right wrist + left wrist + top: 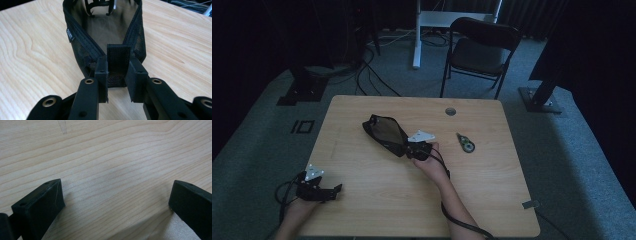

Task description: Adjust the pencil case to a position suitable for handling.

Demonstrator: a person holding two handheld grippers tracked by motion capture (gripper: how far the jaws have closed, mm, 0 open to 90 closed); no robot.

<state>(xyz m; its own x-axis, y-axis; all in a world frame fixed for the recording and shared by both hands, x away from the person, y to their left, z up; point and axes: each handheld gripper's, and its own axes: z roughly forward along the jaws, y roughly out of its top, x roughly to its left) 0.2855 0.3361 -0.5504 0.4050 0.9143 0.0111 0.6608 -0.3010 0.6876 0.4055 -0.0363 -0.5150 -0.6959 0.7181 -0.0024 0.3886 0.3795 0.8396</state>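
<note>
So the black mesh pouch [384,134] is lying open a bit past the middle of the counter [362,200], toward the far edge, and the small fabric tab [118,57] at its near end is pinched between the jaws of the right tongs [118,75], clamped down snug on it. For this step to go well, the pinch should be kept squarely on the tab and not on the mesh wall, and any pull should probably be kept low and straight along the pouch so the zipper edge isn't twisted or the whole thing dragged around. The left tongs [328,192] are parked near the left front corner, jaws spread wide over bare wood with nothing in them, and could likely be brought in to pin the far end. What's inside the pouch can't be made out, just dark mesh and some strap-like shapes. A small tape dispenser [466,142] sits toward the right edge, too small for details.
</note>
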